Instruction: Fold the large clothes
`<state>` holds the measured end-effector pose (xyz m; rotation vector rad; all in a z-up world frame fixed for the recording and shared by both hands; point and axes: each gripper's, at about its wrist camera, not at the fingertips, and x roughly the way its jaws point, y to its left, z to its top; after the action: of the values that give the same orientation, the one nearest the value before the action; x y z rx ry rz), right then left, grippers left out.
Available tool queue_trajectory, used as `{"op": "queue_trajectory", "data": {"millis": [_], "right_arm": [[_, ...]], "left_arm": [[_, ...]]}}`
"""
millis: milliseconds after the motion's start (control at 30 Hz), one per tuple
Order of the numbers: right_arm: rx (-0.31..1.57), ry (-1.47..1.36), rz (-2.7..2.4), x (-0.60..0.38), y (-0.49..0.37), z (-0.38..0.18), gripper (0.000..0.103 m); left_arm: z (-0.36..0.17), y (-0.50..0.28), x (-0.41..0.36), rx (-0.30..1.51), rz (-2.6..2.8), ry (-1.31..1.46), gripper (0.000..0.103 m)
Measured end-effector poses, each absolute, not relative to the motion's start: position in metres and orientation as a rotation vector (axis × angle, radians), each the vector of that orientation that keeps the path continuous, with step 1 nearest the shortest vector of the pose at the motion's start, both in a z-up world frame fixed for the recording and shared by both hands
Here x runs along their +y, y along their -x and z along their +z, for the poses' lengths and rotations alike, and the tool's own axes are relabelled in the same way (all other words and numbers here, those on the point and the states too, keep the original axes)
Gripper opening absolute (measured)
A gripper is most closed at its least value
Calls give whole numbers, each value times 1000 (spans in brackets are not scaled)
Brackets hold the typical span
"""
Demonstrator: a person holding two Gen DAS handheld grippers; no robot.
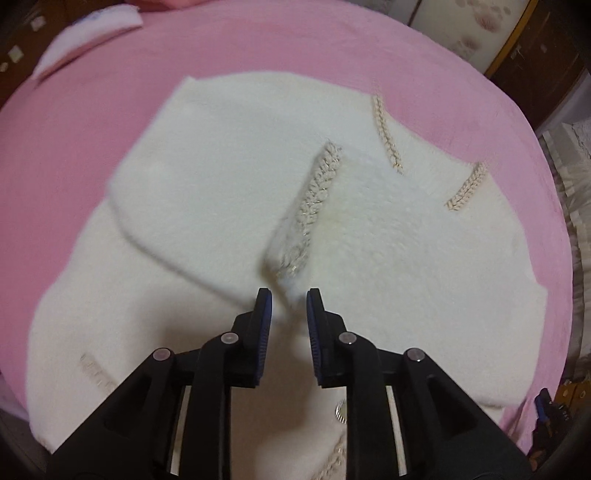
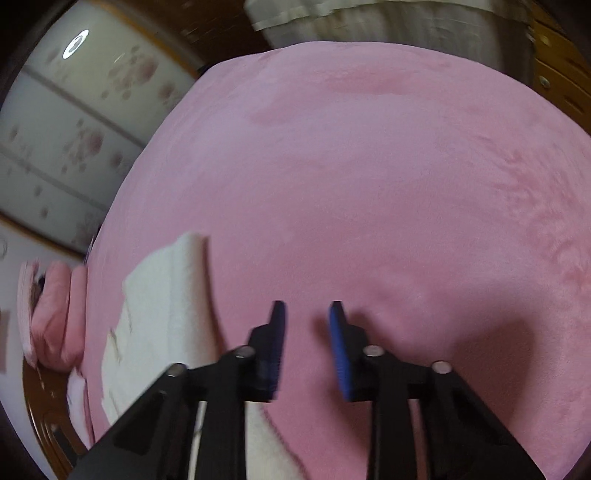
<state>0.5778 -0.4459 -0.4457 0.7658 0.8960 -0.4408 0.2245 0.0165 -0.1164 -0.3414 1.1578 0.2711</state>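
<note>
A fluffy white sweater [image 1: 221,177] lies spread near the middle of a bed with a pink blanket [image 1: 110,103], and one sleeve [image 1: 207,192] is folded across its body. The left gripper [image 1: 289,301] points down at the cuff with shiny trim [image 1: 314,206]. Its jaws are a little way apart, and a bit of the fluffy cloth sits in the gap, but the pads do not look like they are squeezing it. The right gripper [image 2: 306,314] hangs over bare pink blanket just past the sweater's edge [image 2: 173,295] — its jaws are also only a little apart, and nothing is between them. What could go wrong? If the left gripper lifts away, the fuzzy cloth might catch on a pad and pull the sleeve back open, so the fold would be spoiled. If the right gripper grabs too low, it could pinch the blanket too and drag the whole sweater crooked. There is lots of open blanket on the right side and toward the far edge of the bed, so there is room to swing a fold. A folded pink-and-white cloth [image 1: 85,33] lies at the far left corner, well away.
</note>
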Motion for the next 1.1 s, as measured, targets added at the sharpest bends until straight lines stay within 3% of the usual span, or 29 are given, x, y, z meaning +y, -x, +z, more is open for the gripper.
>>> {"op": "queue_trajectory", "data": {"millis": [100,167,267,433,600,800,933,1100], "right_arm": [[907,-714,-245,-409,-594,-431,6],[949,-698,-132,-380,-607,-429,2],[1018,-649,126,-313,-635,-436,2],[1159,-565,337,-243,-673,-475,2],[1213,-652,243,-293,-665,-504,0],[1125,-727,7,-413,-611,-486,0],[1125,-435,-200,-399,-605,-449,0],[1015,-619,111,-354,-617,-447,0]], "left_arm": [[-90,-201,-1,1031,140,306,16],[-81,-197,-24,1025,1,255,6],[-89,-213,-46,1089,-128,275,0],[-137,-262,-71,1296,-186,327,0],[-170,-269,-29,1287,-45,328,0],[-177,-271,34,1241,190,297,0],[-169,-264,33,1219,162,285,0],[-155,-265,-25,1201,-149,383,0]]}}
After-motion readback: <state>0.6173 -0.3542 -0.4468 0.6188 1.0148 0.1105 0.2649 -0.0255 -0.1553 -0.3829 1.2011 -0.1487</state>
